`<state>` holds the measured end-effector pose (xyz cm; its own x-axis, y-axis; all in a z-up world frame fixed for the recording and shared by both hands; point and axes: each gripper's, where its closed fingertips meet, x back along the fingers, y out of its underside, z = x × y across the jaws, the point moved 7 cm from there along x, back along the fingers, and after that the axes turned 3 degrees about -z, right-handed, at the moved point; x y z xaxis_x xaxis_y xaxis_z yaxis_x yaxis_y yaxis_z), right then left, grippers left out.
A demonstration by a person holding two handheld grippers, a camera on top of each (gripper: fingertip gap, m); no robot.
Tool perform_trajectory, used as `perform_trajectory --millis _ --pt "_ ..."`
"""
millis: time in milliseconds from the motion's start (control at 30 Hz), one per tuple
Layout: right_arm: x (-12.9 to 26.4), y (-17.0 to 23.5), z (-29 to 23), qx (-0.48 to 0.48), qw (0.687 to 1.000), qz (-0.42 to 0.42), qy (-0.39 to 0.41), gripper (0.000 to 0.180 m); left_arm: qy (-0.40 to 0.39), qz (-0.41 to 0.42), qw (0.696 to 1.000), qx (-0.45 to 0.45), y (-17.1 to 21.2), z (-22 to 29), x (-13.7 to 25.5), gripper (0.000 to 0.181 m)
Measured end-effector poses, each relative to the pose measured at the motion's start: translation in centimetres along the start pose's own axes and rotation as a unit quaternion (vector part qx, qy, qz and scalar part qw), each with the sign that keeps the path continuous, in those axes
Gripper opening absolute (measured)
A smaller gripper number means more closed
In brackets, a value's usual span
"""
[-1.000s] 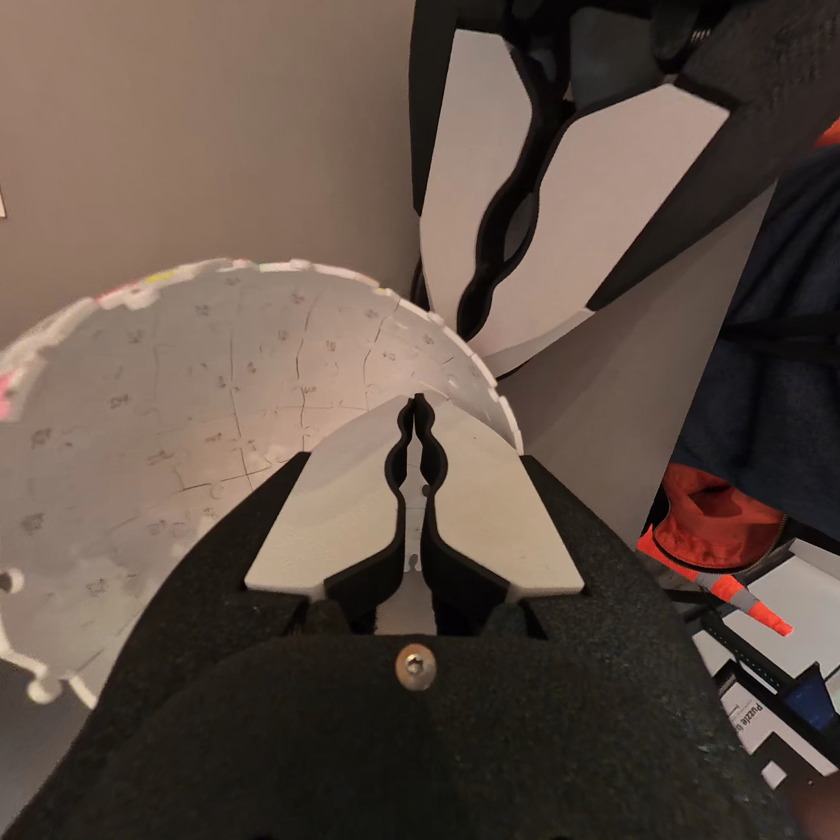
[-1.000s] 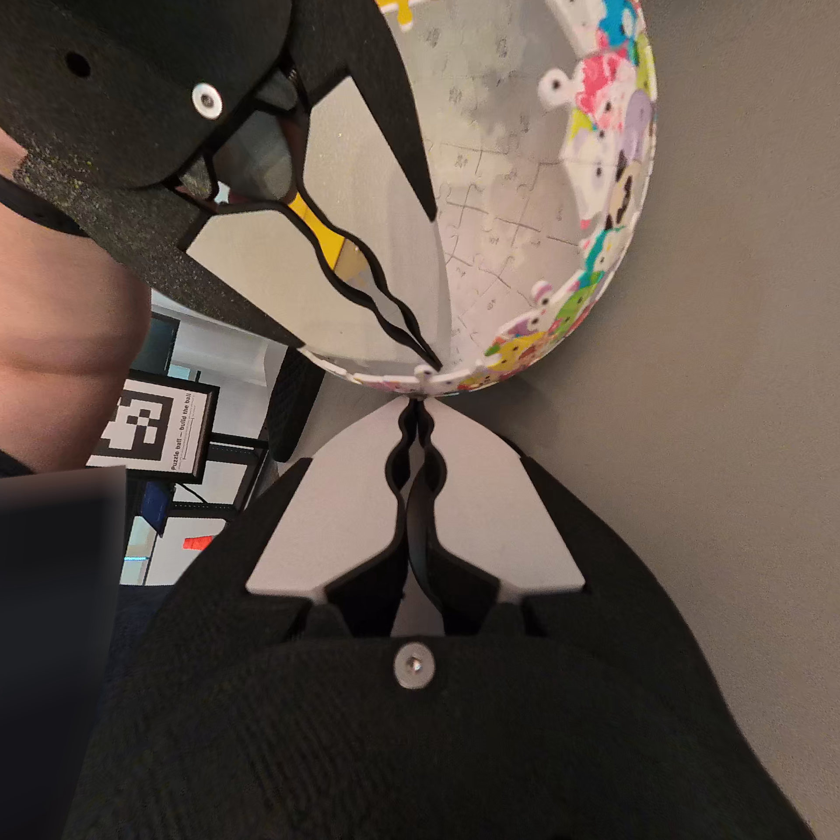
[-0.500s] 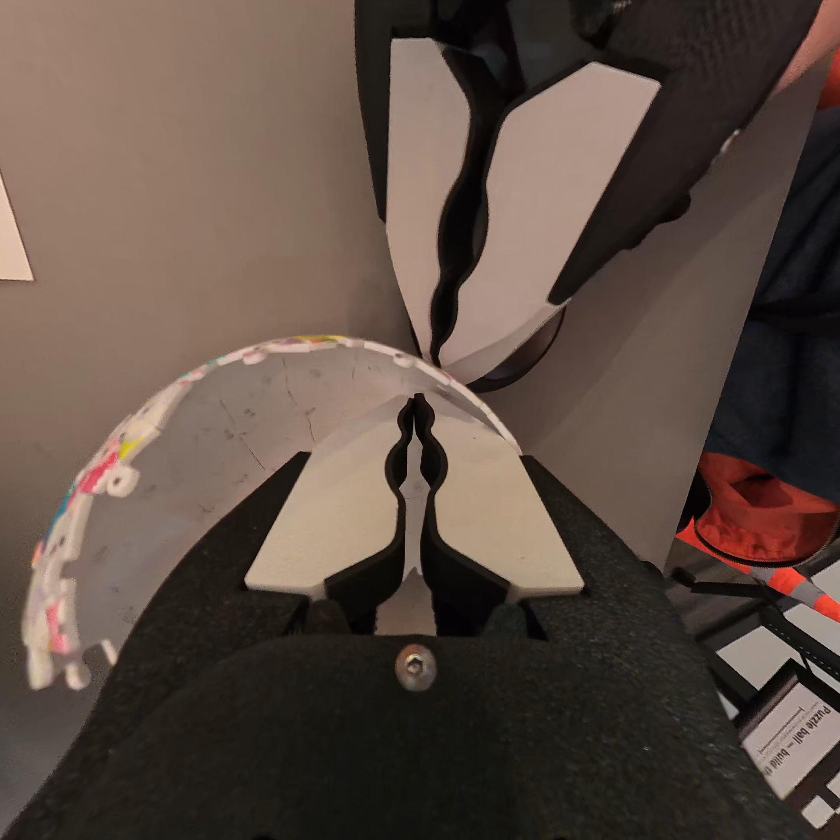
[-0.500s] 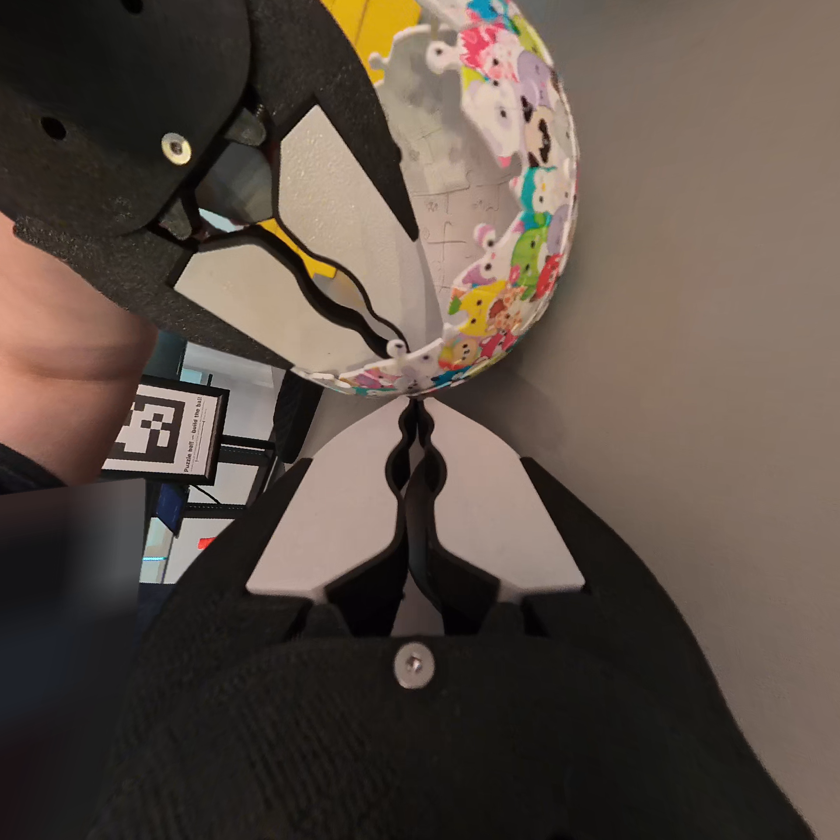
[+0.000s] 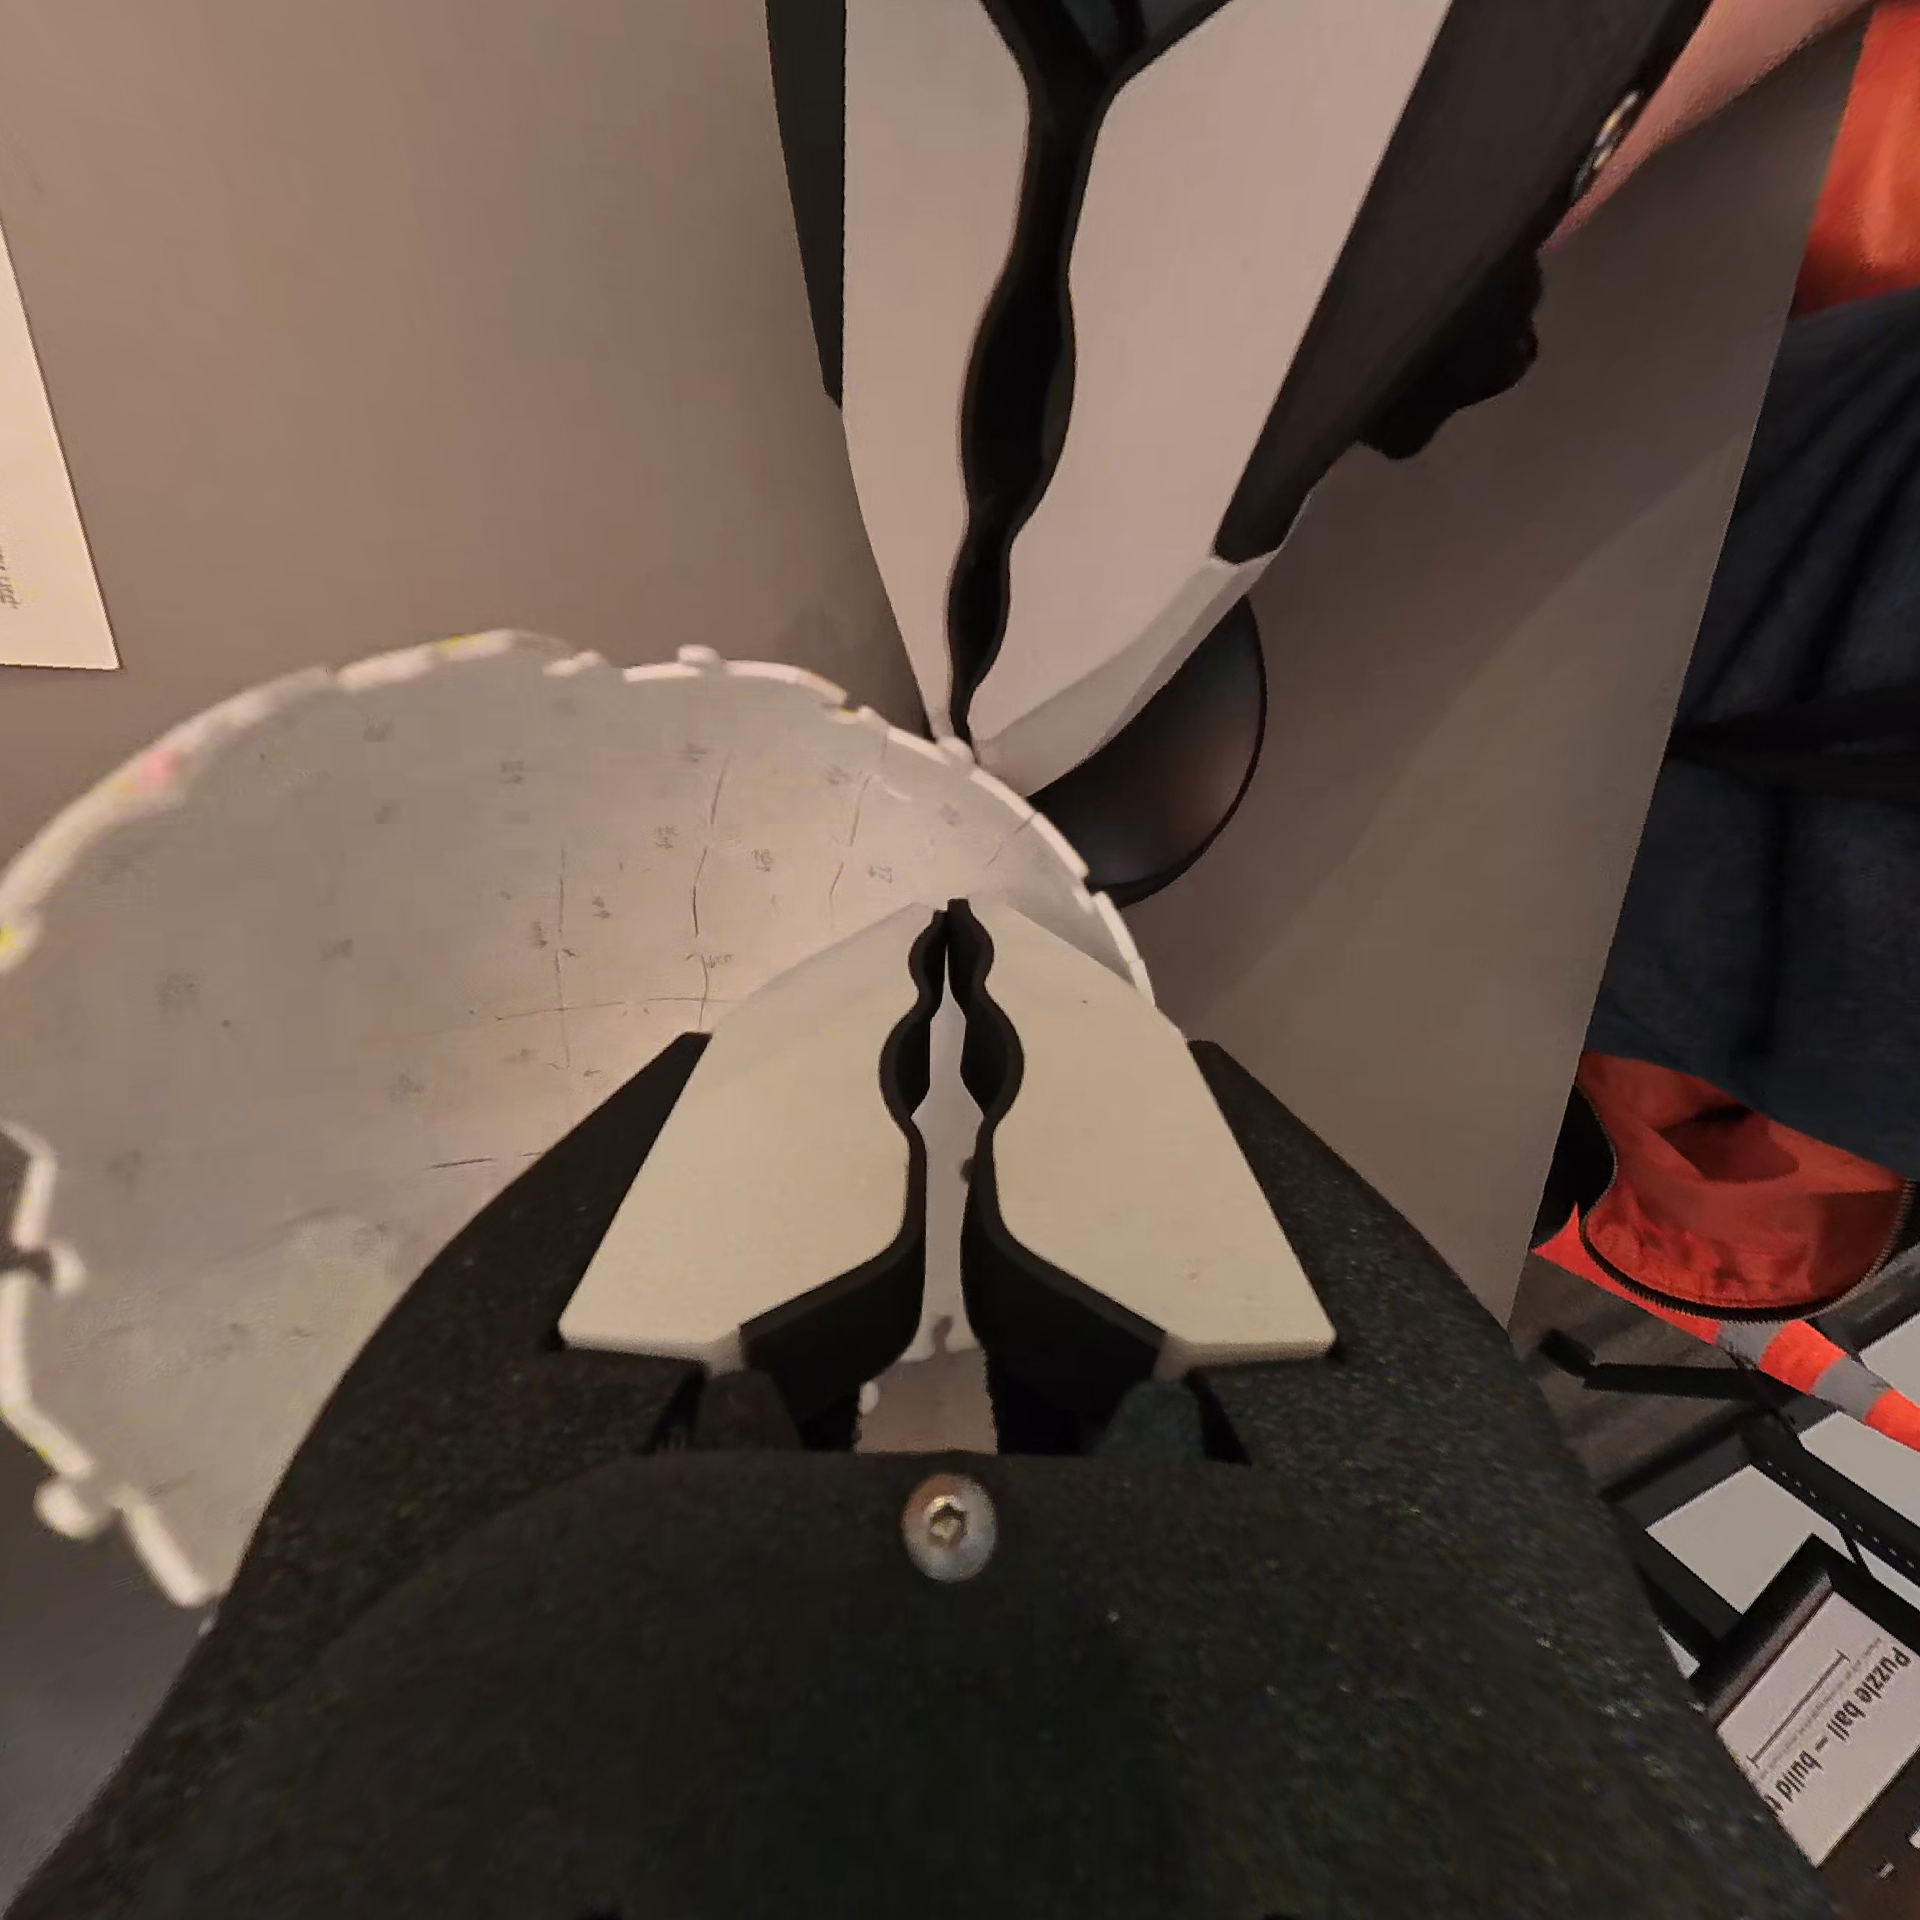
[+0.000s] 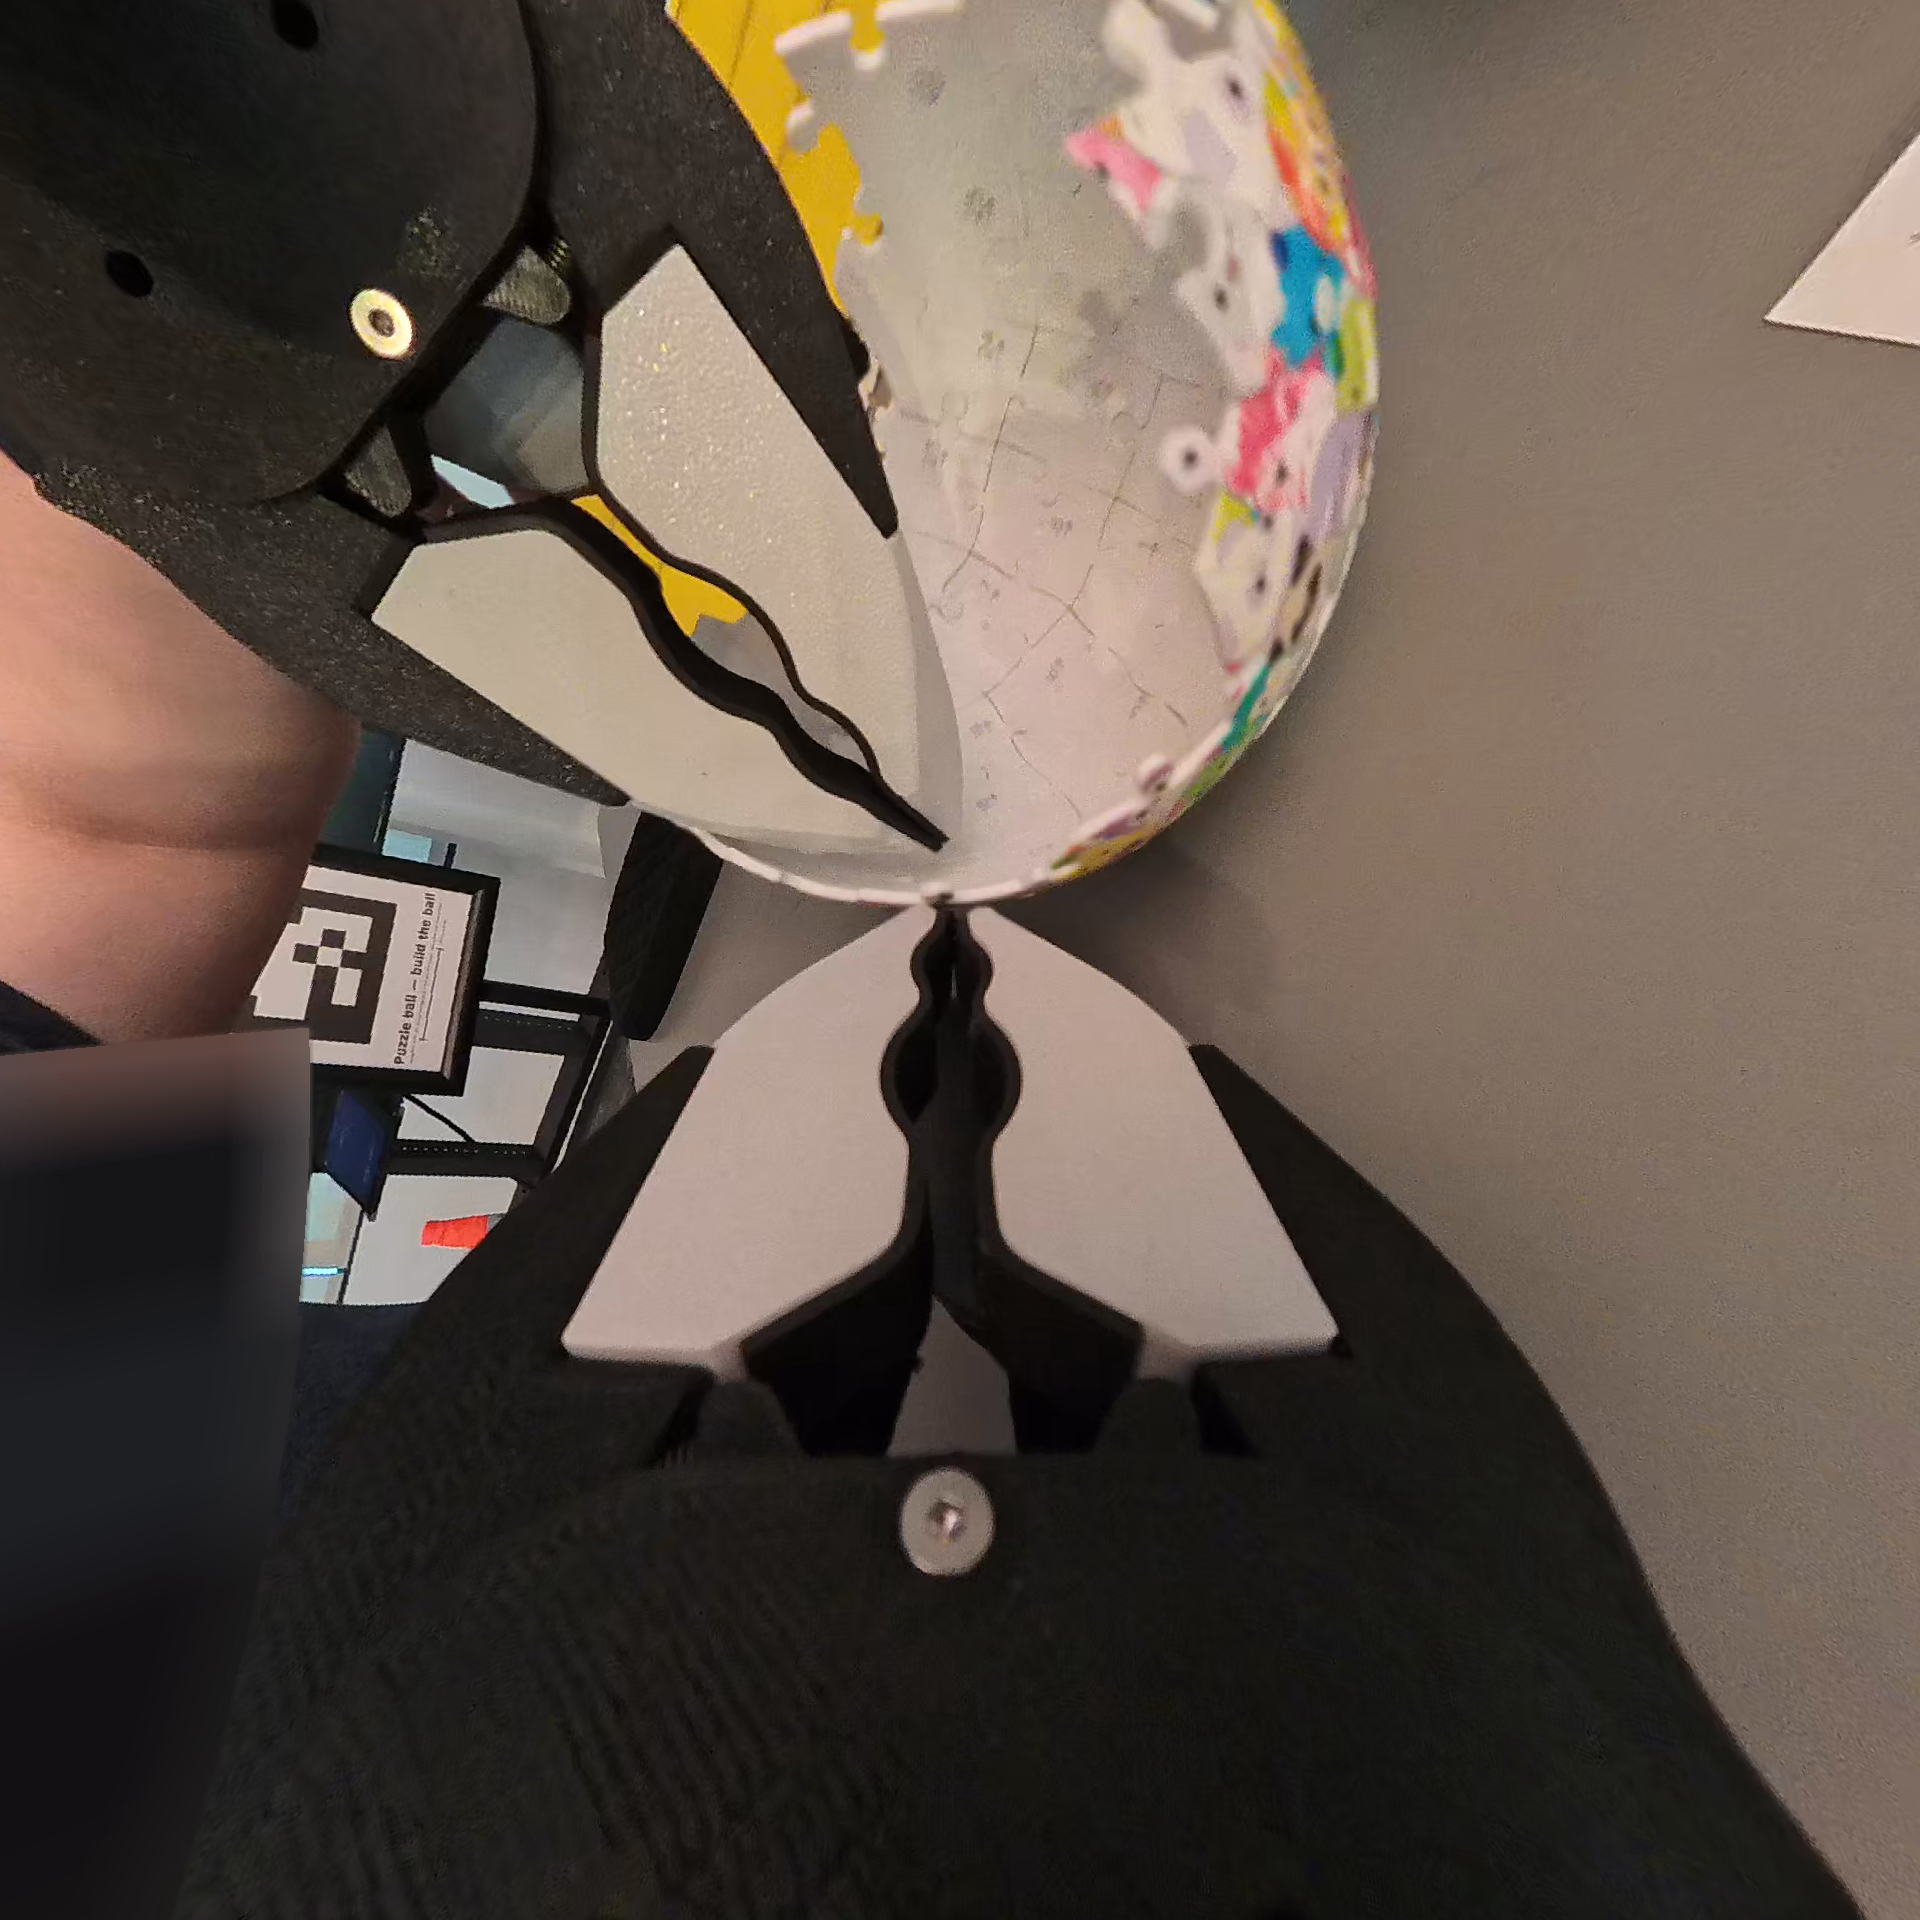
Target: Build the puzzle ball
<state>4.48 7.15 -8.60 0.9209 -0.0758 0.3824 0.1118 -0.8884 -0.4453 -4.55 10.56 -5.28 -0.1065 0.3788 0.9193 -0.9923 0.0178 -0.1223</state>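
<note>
1. Pinching the rim of the puzzle-ball shell [image 5: 395,997], our left gripper [image 5: 948,914] has its fingers closed on the curved wall, which runs down through the slot between the pads.
2. Our right gripper [image 6: 943,920] has its tips pressed together on the same shell's edge [image 6: 1091,582], just ahead of the fingertips; in the left wrist view that gripper [image 5: 961,722] comes down from above and meets the rim a little beyond our left tips.
3. Seen from the right wrist view, the left gripper [image 6: 930,836] reaches in from the upper left, one finger inside the shell and one outside, very near our right tips.
4. Left of the left fingers the shell opens as a pale bowl with numbered piece backs and a jagged, knobbed rim; beyond the right fingers its outside shows bright cartoon prints, with a yellow patch at the far edge.
5. Both grippers hold the shell above a grey tabletop [image 6: 1610,935].
6. A white paper sheet [image 5: 42,520] lies on it far to the left of the left fingers.
7. A black round object [image 5: 1174,800] sits just right of the right gripper's tips in the left wrist view.
8. A framed card with a square code [image 6: 374,977] stands low to the left of the right fingers.
</note>
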Motion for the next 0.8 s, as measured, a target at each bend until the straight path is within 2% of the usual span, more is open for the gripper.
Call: perform_trajectory --millis 367,500,633,767,800 --pt "-0.3 0.0 -0.4 0.013 1.0 -0.005 -0.014 0.001 0.002 -0.011 1.0 0.002 0.2 -0.2 -0.4 0.0" --pt "-0.1 0.2 -1.3 0.052 0.997 -0.03 -0.038 0.001 -0.019 0.012 1.0 0.013 0.2 -0.6 0.5 0.0" --pt "0.7 0.2 -3.6 0.19 0.981 -0.023 -0.043 0.001 -0.045 0.069 0.996 0.028 0.4 -0.9 2.1 0.0" --pt "1.4 0.1 -5.7 0.389 0.921 0.03 0.011 0.001 -0.09 0.146 0.984 0.046 1.2 -0.8 3.9 0.0" --pt "1.3 0.2 -5.8 0.424 0.905 0.027 0.028 0.009 -0.106 0.168 0.979 0.052 1.6 -0.7 4.5 0.0"
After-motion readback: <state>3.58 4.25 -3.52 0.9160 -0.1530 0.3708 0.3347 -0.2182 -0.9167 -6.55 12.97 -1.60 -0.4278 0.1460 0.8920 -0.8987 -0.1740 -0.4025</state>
